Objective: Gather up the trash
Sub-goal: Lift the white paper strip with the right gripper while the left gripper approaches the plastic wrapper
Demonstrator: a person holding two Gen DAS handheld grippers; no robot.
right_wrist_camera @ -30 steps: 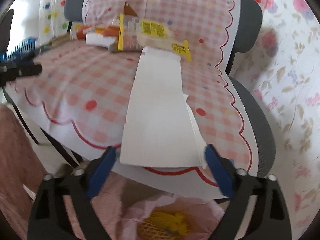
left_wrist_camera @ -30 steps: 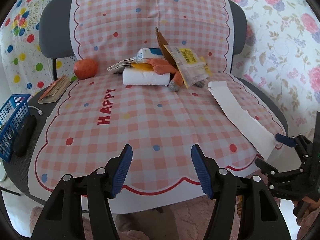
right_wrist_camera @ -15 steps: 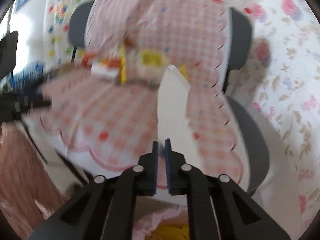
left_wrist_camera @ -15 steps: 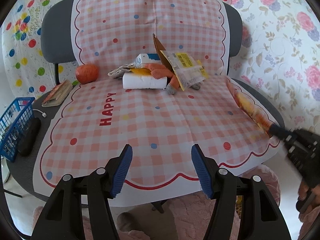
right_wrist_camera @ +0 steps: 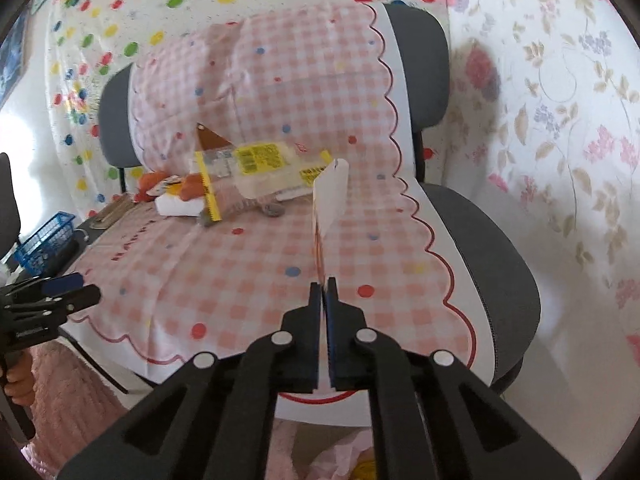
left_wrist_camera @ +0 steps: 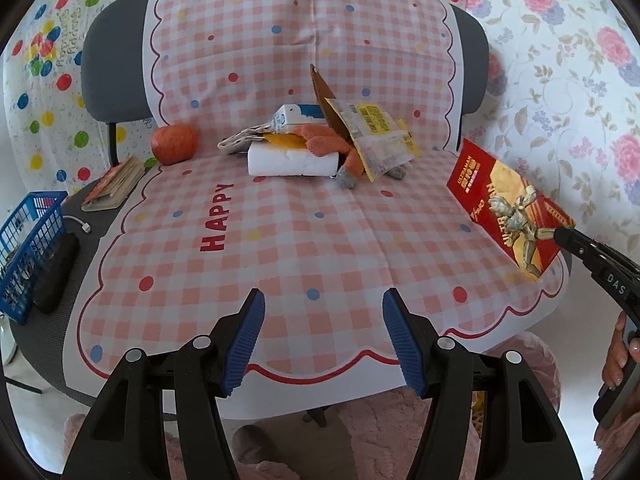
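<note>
Trash pickup is at the carry stage, judging from the left wrist view: the right gripper [left_wrist_camera: 562,236], coming in from the right edge with a hand [left_wrist_camera: 618,354] behind it, pinches one corner of a flat red card wrapper [left_wrist_camera: 506,204] and holds it tilted above the right edge of the checked cloth [left_wrist_camera: 280,240]. The printed face is red and gold with a figure on it; it looks stiff and light. The left gripper [left_wrist_camera: 322,336] hovers with jaws apart and nothing between them, pointing over the front of the seat. Ahead of it, well apart, lies a pile of leftovers [left_wrist_camera: 332,148] against the chair back, with an orange fruit [left_wrist_camera: 174,144] to its left.

From the right wrist view, the right gripper [right_wrist_camera: 324,292] is clamped on the wrapper [right_wrist_camera: 330,196], which stands edge-on straight ahead of the fingertips, its white back showing. Below the gripper, past the front edge of the seat, something pink with a yellow patch shows, possibly a bag [right_wrist_camera: 348,460]; too little is visible to be sure. The next move likely calls for swinging the wrapper down there and releasing it, keeping the thin card from slipping.
</note>
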